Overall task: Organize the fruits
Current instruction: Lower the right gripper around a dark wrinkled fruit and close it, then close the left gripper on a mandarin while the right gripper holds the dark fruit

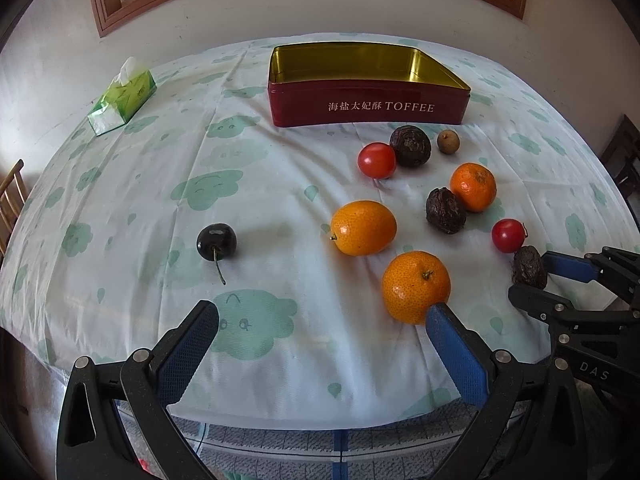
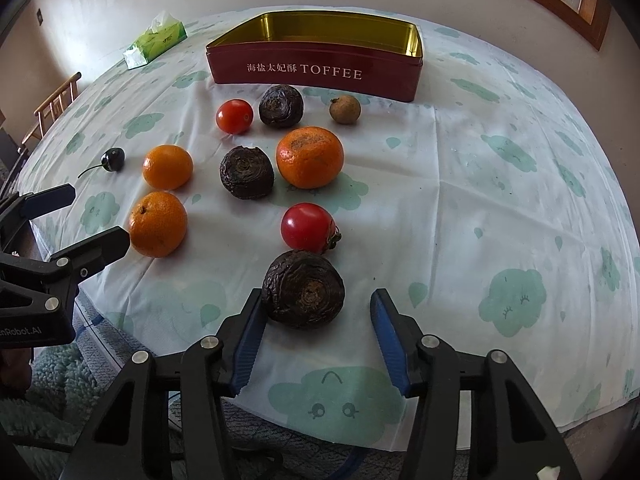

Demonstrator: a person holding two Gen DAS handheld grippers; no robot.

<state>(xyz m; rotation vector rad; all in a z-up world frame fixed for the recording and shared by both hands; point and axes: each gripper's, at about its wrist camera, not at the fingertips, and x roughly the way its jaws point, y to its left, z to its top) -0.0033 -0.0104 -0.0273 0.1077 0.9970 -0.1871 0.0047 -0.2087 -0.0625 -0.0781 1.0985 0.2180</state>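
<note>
A: Nearest first. What are the claws doing?

B: The right gripper (image 2: 318, 304) stands wide open at the table's near edge. A dark wrinkled fruit (image 2: 304, 294) sits between its fingers, touching the left pad or just beside it; the right pad is apart from it. Nothing is clamped.

A: And the left one?

B: The left gripper (image 1: 320, 320) is also spread wide and holds nothing. Its right fingertip (image 1: 438, 312) meets the edge of the near orange (image 1: 416, 286) in the picture; true contact I cannot tell.

A: What lies beyond?

B: On the cloth (image 2: 480, 200), just past the dark fruit, a tomato (image 2: 307, 228). To the left, a second orange (image 2: 168, 167) and farther left a cherry (image 2: 113, 159) well apart from the rest. Mid-table, another dark fruit (image 2: 247, 172) just beside a third orange (image 2: 310, 157).

A: Farther still?

B: A small tomato (image 2: 234, 116), a third dark fruit (image 2: 281, 105) beside it, and a brown longan (image 2: 345, 109), all near the tin.

A: The tin itself?

B: A red toffee tin (image 2: 320, 74), open, gold inside, no fruit visible in it. A tissue pack (image 2: 156, 40) lies at the far left.
</note>
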